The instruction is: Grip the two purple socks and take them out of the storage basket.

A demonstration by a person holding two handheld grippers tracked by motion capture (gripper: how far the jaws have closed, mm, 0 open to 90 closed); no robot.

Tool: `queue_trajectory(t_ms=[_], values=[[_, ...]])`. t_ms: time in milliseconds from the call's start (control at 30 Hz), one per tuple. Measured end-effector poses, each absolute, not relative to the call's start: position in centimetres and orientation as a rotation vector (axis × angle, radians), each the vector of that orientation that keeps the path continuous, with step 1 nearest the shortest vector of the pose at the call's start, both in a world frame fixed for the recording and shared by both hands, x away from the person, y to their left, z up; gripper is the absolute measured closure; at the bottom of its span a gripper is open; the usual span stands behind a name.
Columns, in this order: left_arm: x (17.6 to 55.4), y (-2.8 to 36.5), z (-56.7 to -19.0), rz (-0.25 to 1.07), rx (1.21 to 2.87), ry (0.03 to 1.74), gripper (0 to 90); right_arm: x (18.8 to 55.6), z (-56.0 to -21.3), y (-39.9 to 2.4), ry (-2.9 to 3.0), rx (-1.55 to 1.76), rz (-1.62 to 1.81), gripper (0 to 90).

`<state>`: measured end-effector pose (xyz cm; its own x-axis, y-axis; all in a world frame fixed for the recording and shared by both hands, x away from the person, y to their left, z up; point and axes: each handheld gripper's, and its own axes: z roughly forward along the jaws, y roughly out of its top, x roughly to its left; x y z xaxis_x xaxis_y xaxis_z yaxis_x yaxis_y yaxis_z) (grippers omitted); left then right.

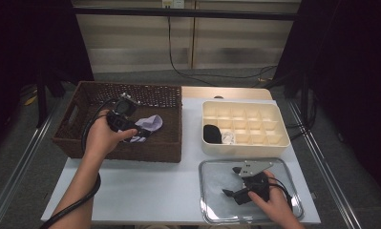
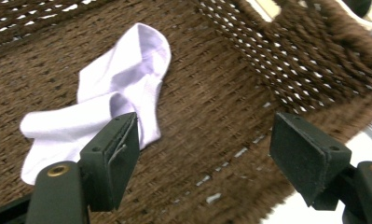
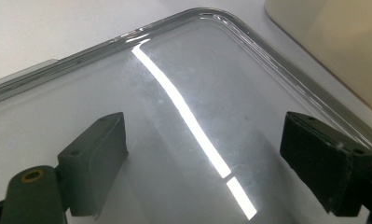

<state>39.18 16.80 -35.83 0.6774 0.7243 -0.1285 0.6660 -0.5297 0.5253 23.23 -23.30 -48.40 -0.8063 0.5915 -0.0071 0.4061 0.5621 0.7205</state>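
A white sock (image 1: 150, 124) lies crumpled on the floor of a brown wicker basket (image 1: 126, 88) at the table's left. My left gripper (image 1: 141, 132) hovers inside the basket just above the sock, open. In the left gripper view the sock (image 2: 113, 88) lies ahead and to the left, reaching the left jaw, while bare basket weave (image 2: 221, 98) shows between the jaws of the left gripper (image 2: 207, 154). My right gripper (image 1: 230, 181) is open over a clear shallow tray (image 1: 216, 207) at the front right. The right gripper (image 3: 202, 158) holds nothing above the tray (image 3: 174, 60).
A cream divider box (image 1: 274, 112) with several compartments stands behind the tray; a black rolled sock (image 1: 212, 133) and a small white item (image 1: 227, 138) sit in its front-left cells. The white table (image 1: 145, 191) has free room at front centre. Cables trail on the floor beyond.
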Motion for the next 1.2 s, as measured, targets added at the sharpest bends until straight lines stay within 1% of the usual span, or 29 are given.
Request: queue_trajectory(t_ms=[267, 667, 700, 800, 1200], values=[[40.7, 17.9, -36.8, 0.146, 2.355, 1.127, 24.2, 23.3, -48.4, -23.3, 2.551, 0.829, 1.085, 14.2], [42.5, 18.7, -38.1, 0.152, 2.313, 1.197, 24.4, 23.3, -48.4, -23.3, 2.551, 0.830, 1.083, 14.1], [42.7, 18.8, -38.2, 0.158, 2.338, 1.178, 24.5, 23.3, -48.4, -23.3, 2.551, 0.831, 1.084, 14.1], [43.0, 18.8, -38.5, 0.161, 2.323, 1.196, 24.4, 23.3, -48.4, -23.3, 2.551, 0.830, 1.084, 14.1], [44.3, 18.4, -39.3, 0.188, 2.347, 1.206, 25.0, 23.3, -48.4, -23.3, 2.551, 0.830, 1.084, 14.1]])
